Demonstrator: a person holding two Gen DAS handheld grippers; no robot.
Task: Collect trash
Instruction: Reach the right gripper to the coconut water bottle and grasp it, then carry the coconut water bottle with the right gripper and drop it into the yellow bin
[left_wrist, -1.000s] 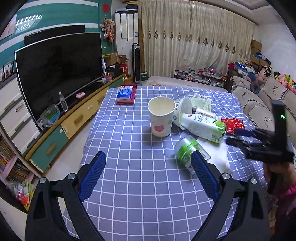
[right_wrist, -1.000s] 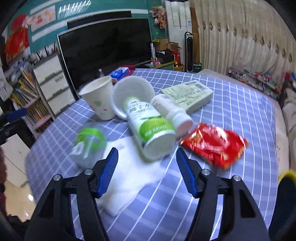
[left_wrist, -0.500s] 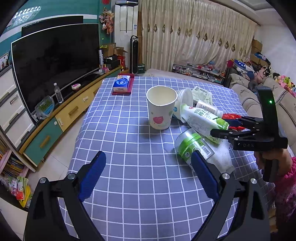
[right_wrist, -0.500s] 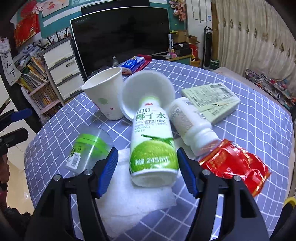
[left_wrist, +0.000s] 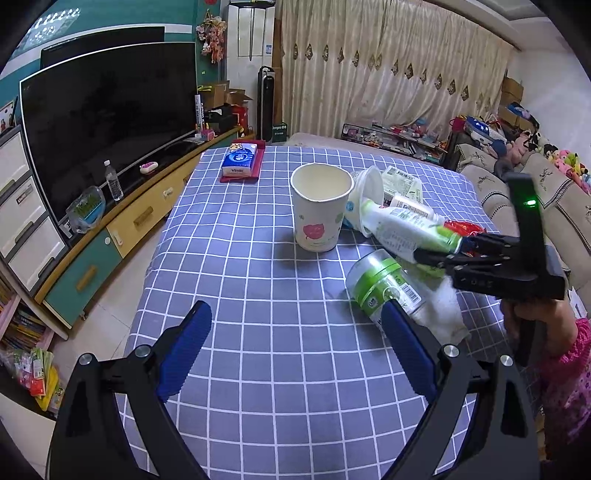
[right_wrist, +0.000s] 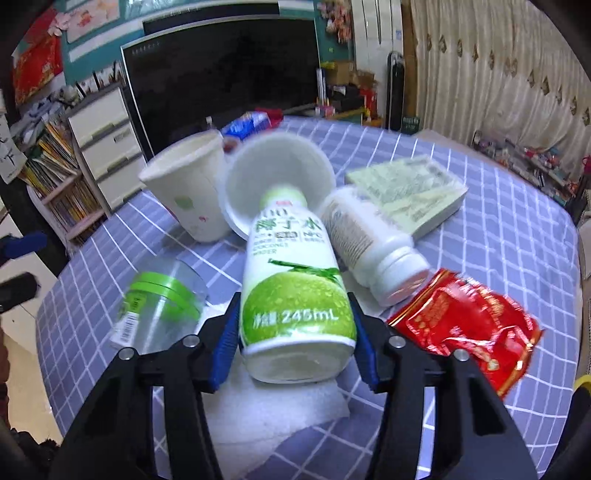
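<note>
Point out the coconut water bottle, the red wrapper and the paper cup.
coconut water bottle (right_wrist: 295, 295): right wrist view, green label.
red wrapper (right_wrist: 469, 325): right wrist view, crinkled middle.
paper cup (left_wrist: 318, 225): left wrist view, outer wall.

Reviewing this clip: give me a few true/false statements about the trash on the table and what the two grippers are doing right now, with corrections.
1. The right gripper has its blue pads against the base end of the green-and-white coconut water bottle. True; its jaws have just been closing.
2. The left gripper is clamped on the white paper cup. False: it is open over bare checked tablecloth, with nothing between its pads.
3. The white paper cup stands upright. True.
4. The red foil wrapper lies inside the cup. False: it lies flat on the cloth beside the small white pill bottle.
5. The clear jar with a green band stands upright. False: it lies on its side.
</note>
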